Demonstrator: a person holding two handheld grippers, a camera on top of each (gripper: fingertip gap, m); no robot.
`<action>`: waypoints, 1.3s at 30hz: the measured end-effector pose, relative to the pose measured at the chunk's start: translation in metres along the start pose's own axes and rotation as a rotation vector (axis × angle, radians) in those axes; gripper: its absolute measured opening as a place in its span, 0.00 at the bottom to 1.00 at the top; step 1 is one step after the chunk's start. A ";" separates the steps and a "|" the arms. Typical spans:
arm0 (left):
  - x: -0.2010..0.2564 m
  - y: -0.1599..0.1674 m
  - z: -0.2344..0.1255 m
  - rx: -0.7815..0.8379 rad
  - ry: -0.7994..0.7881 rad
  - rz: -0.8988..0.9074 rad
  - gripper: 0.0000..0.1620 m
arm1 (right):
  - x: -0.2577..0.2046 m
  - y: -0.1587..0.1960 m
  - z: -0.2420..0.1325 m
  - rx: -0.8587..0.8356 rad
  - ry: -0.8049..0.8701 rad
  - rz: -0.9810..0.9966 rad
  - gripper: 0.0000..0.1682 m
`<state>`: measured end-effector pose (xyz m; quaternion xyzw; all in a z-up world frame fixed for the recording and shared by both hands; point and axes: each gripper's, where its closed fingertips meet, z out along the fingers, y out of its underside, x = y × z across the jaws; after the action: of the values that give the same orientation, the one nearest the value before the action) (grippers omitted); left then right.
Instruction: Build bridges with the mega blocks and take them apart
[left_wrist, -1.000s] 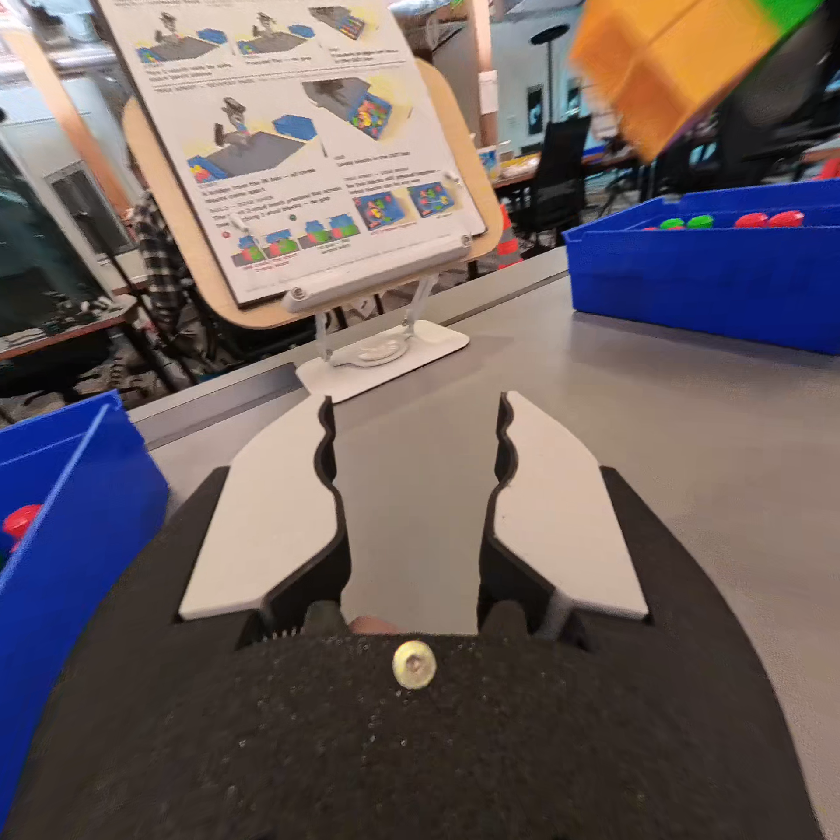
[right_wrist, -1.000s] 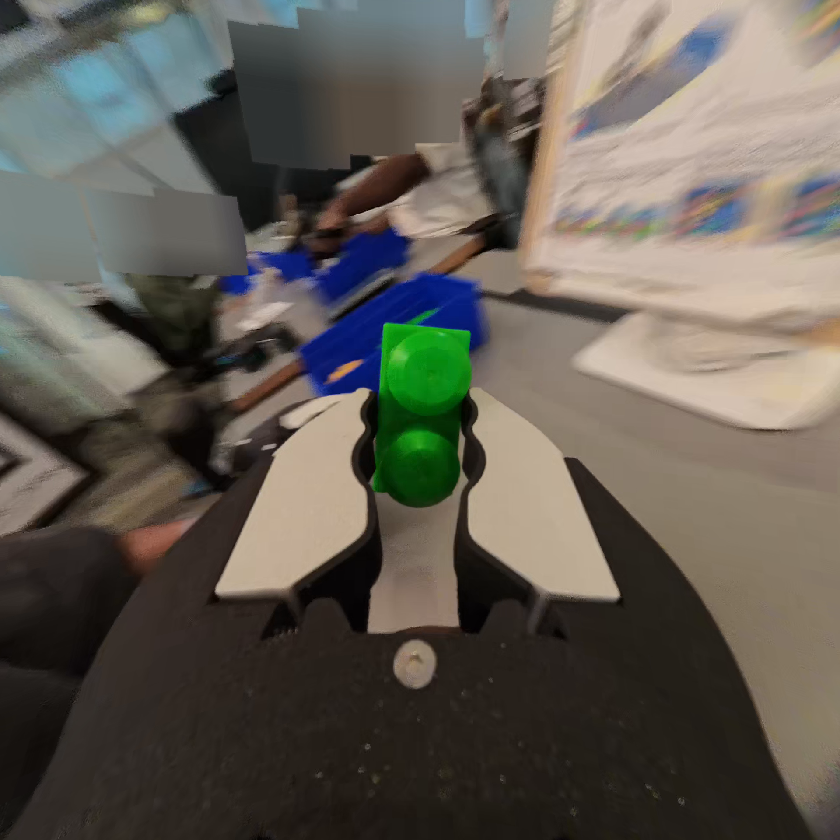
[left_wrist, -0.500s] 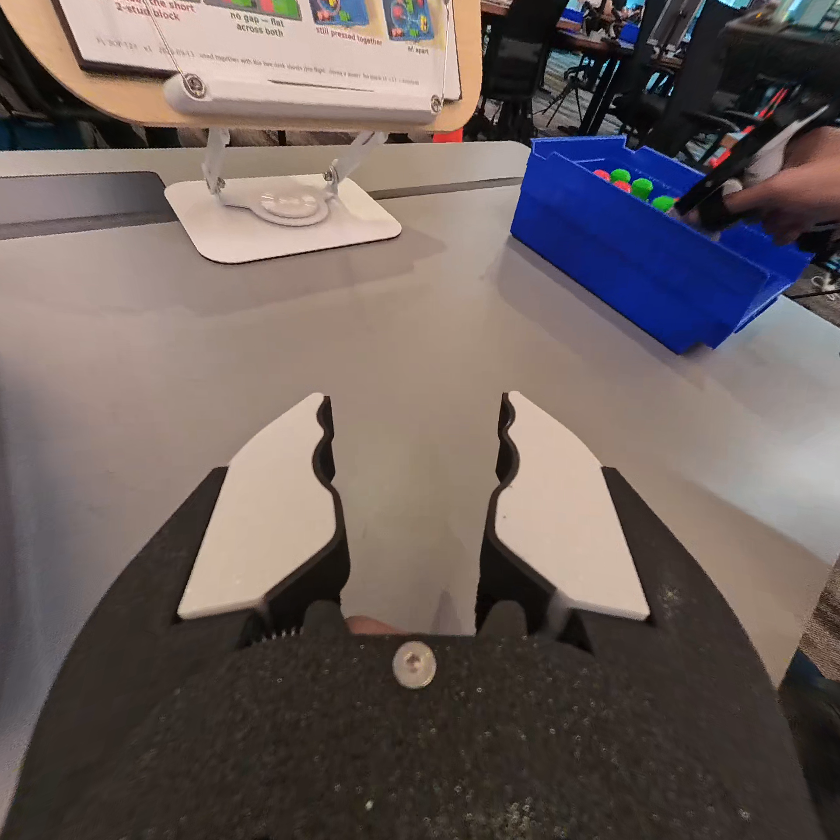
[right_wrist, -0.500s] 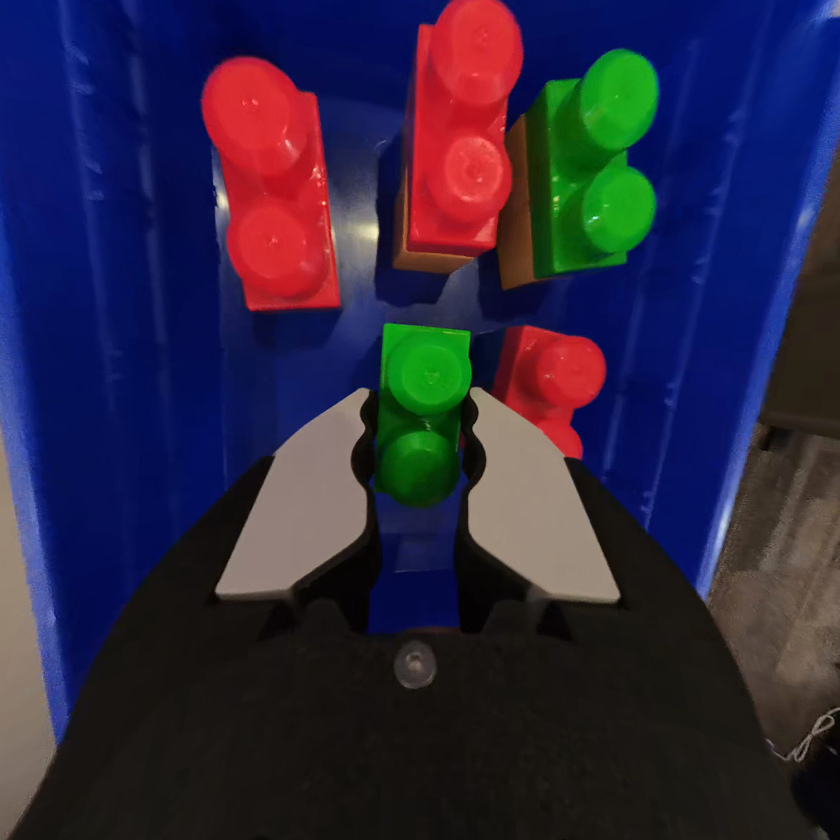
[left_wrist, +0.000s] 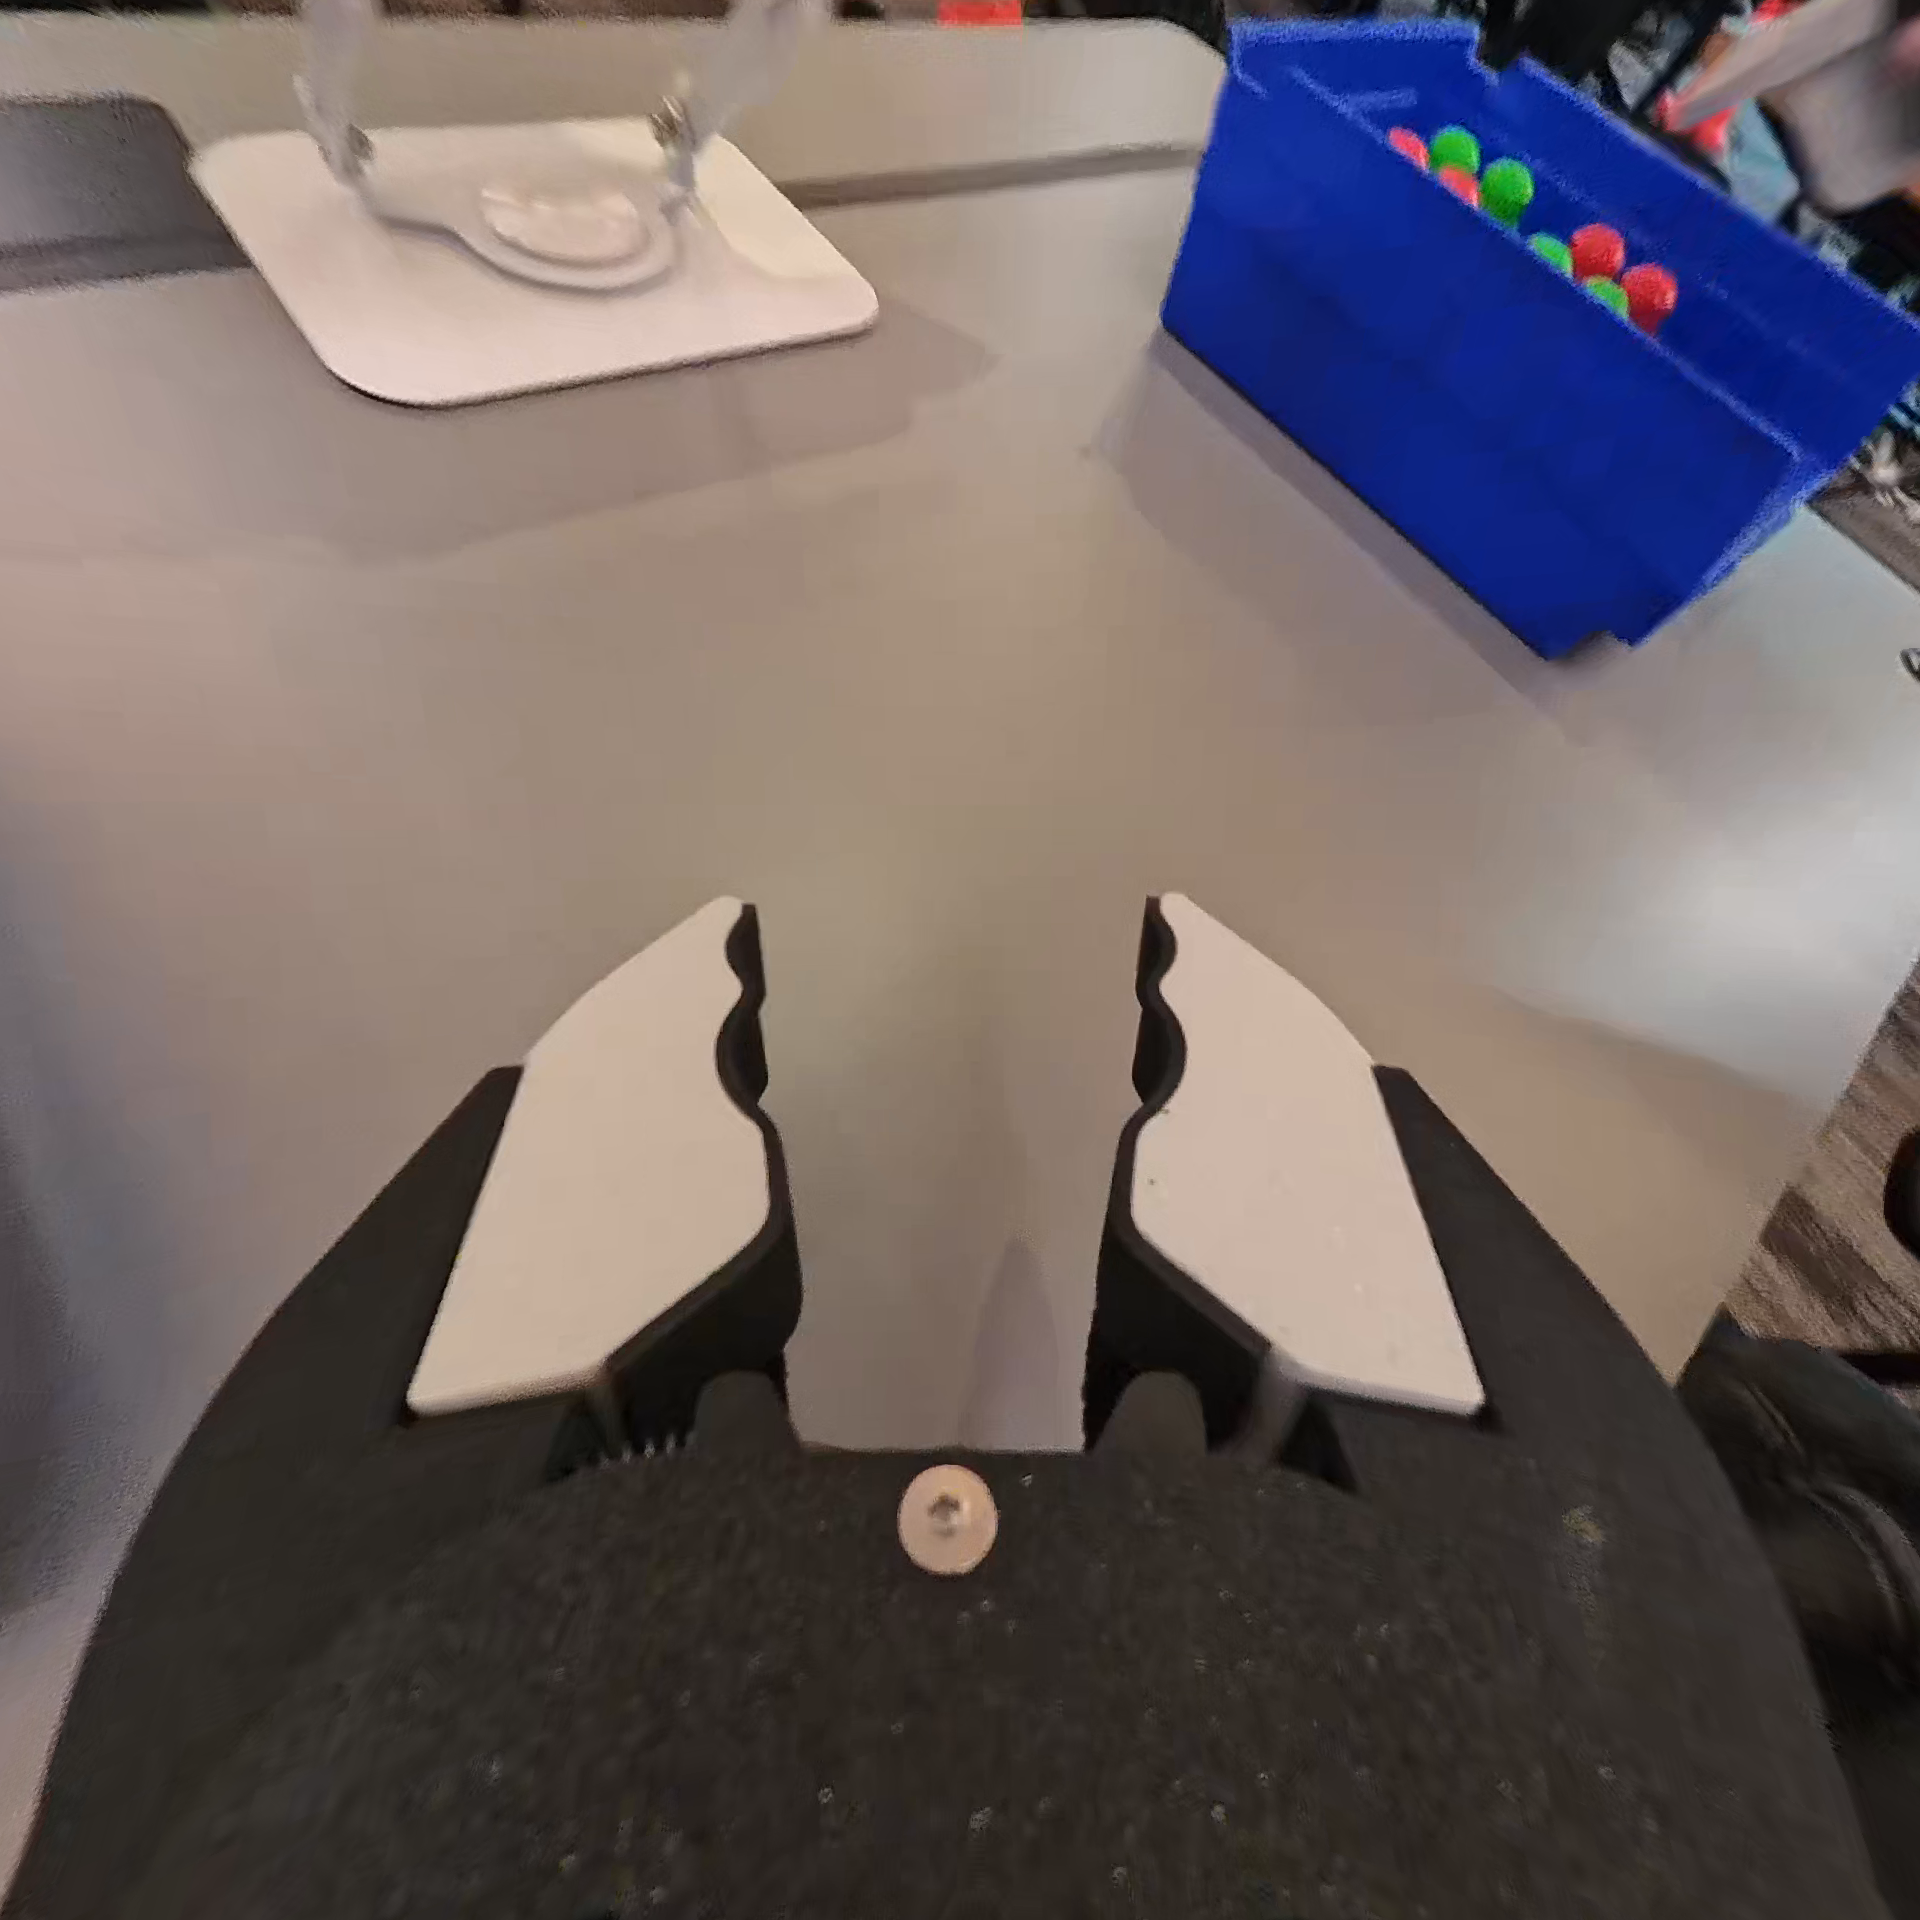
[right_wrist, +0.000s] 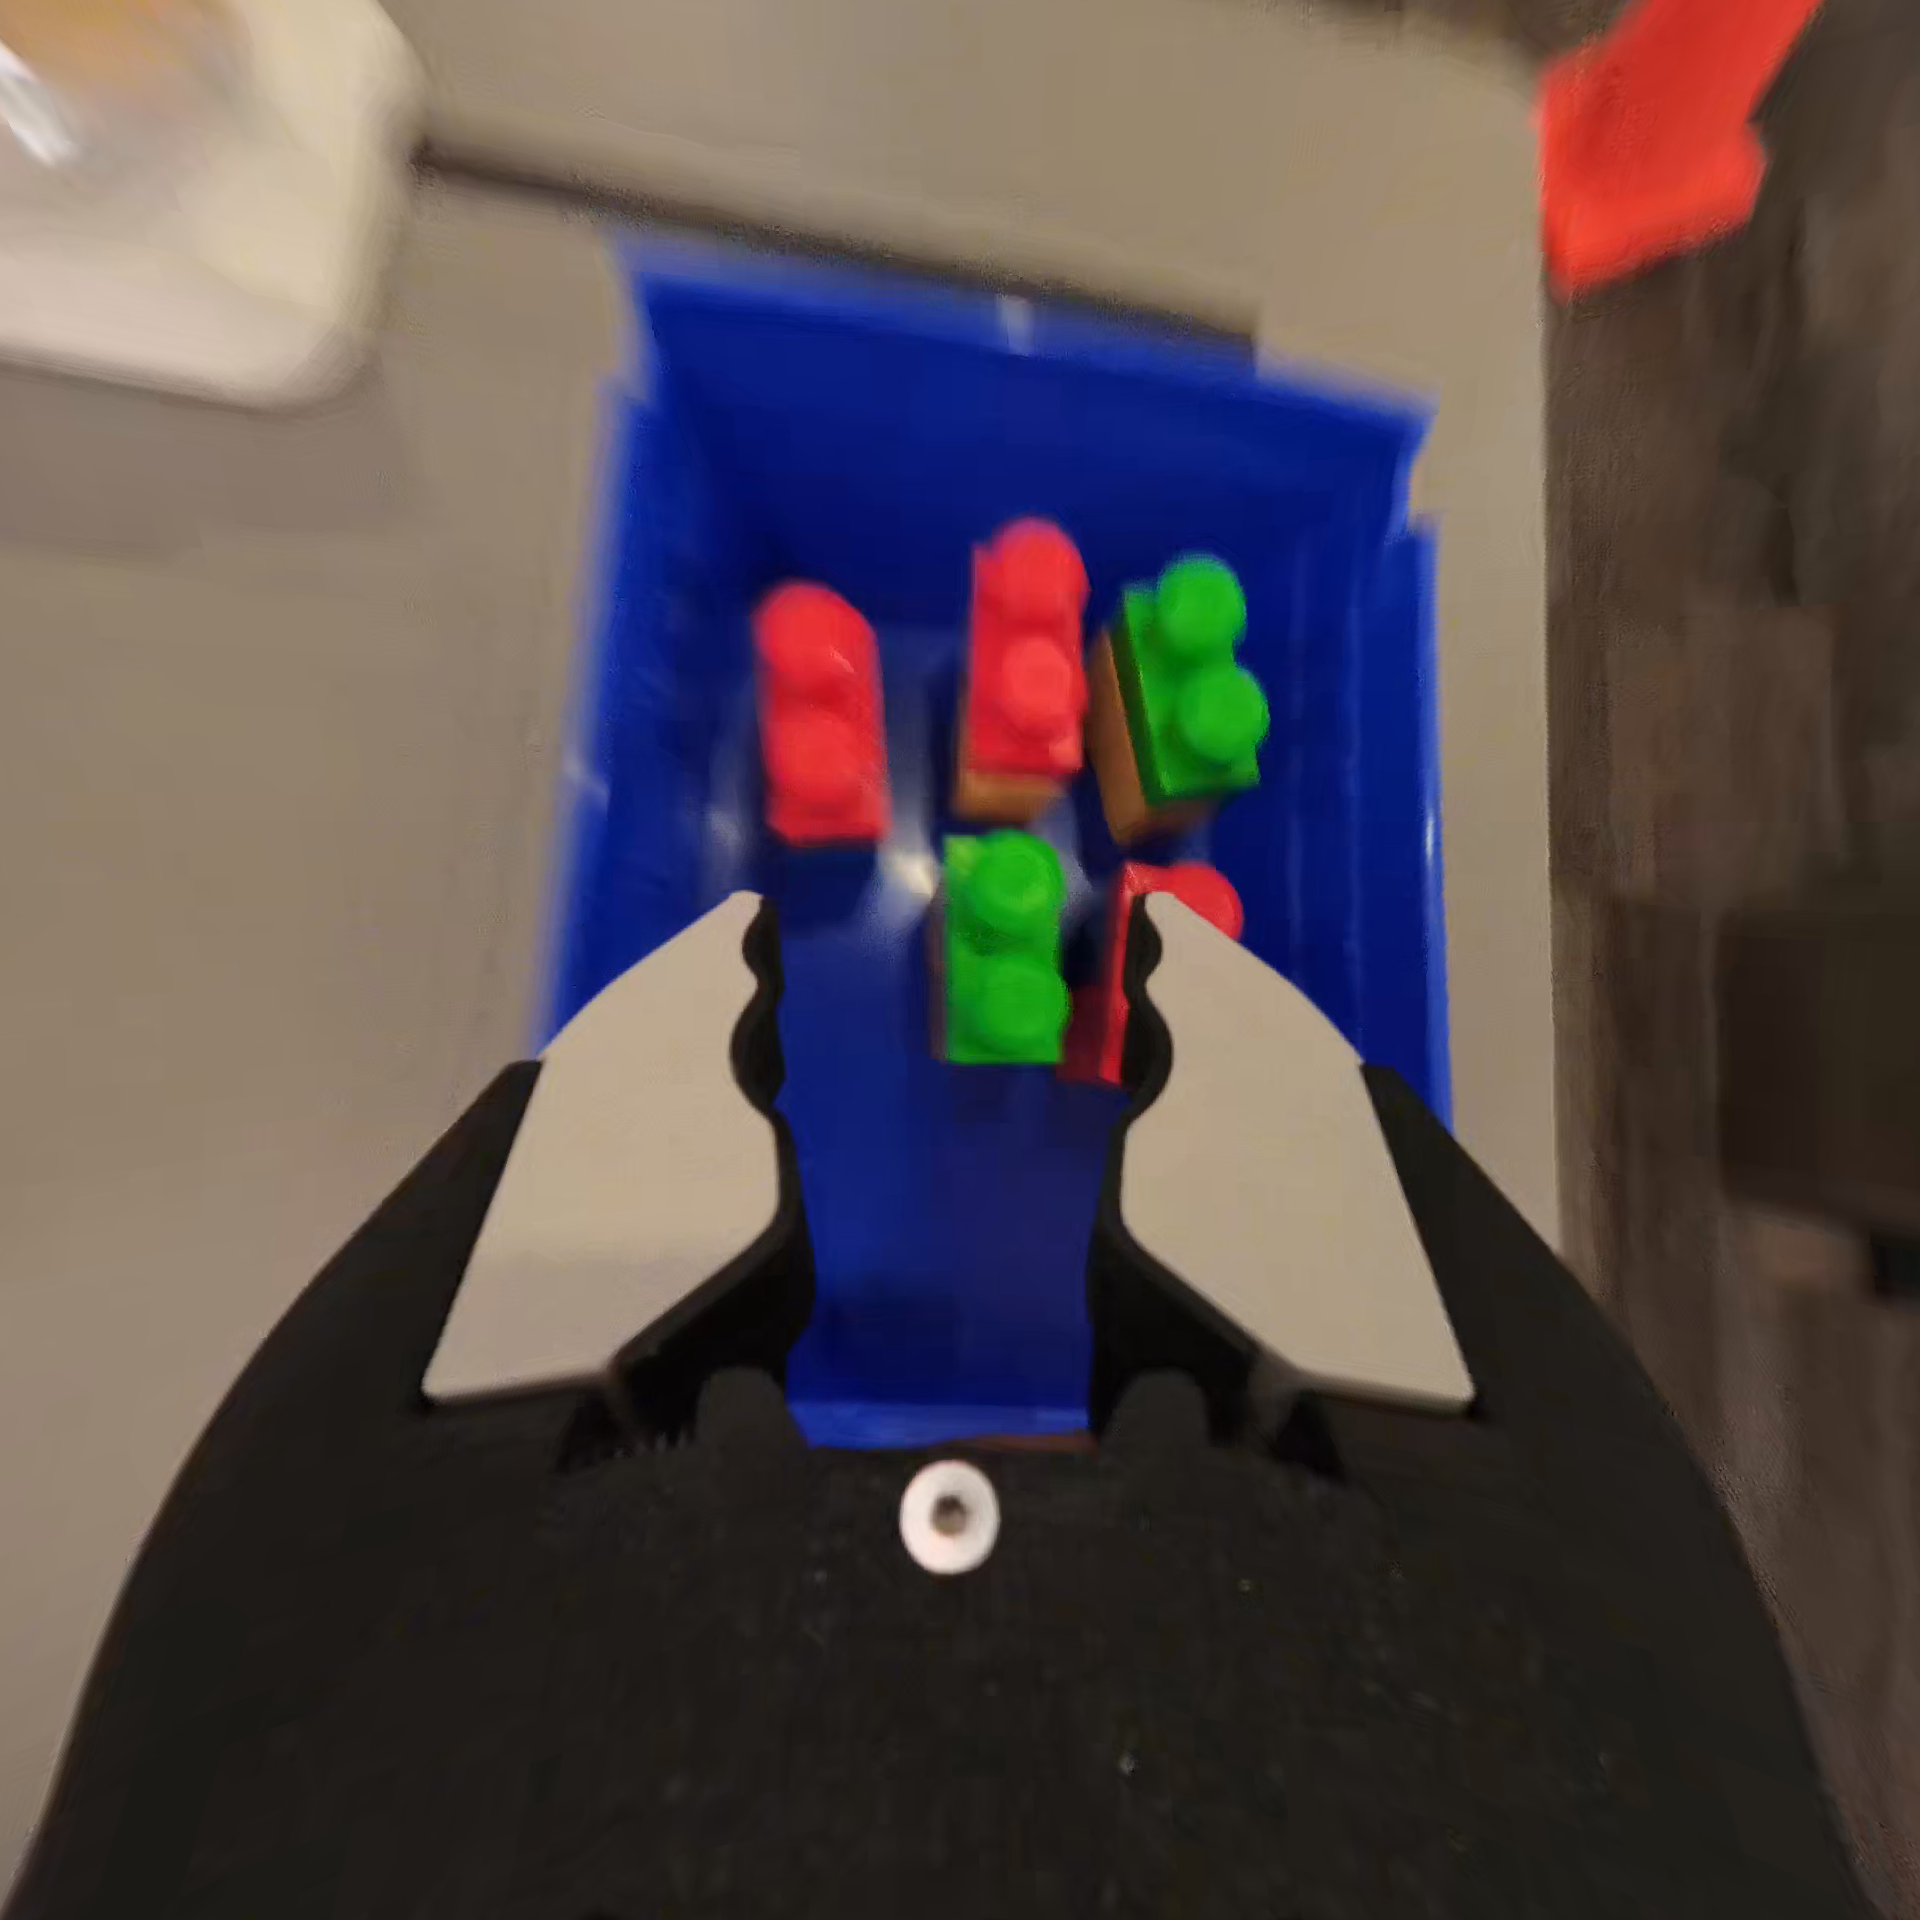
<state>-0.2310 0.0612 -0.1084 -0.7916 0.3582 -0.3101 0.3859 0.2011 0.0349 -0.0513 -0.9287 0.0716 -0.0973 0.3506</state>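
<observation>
- Now, right gripper (right_wrist: 951, 987) hangs over the blue bin (right_wrist: 665, 644), jaws spread, nothing held; view blurred
- green block (right_wrist: 1003, 951) sits loose on the bin floor just past the fingertips, touching neither; a red block (right_wrist: 1101, 987) right beside it
- farther in: two more red blocks, one green, the last two on brown pieces
- left gripper (left_wrist: 948, 1023) wide apart and empty over bare grey table (left_wrist: 520, 727); same bin beyond, to its right
- judged step: take-apart, sorting pieces into the bin; next calls for lifting clear and fetching whatever remains
</observation>
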 end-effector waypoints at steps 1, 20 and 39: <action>-0.005 -0.003 -0.005 0.027 -0.016 -0.003 0.43 | -0.020 -0.017 -0.027 0.141 -0.062 0.003 0.37; -0.008 0.028 -0.069 0.157 -0.238 0.004 0.47 | -0.307 0.090 -0.071 0.490 -0.823 -0.113 0.37; -0.333 -0.004 -0.086 -0.305 -0.700 -0.289 0.57 | -0.315 0.095 -0.080 0.447 -0.915 -0.134 0.36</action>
<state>-0.4785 0.2979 -0.1326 -0.9397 0.1322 -0.0162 0.3150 -0.1292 -0.0234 -0.0966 -0.7813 -0.1712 0.2838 0.5290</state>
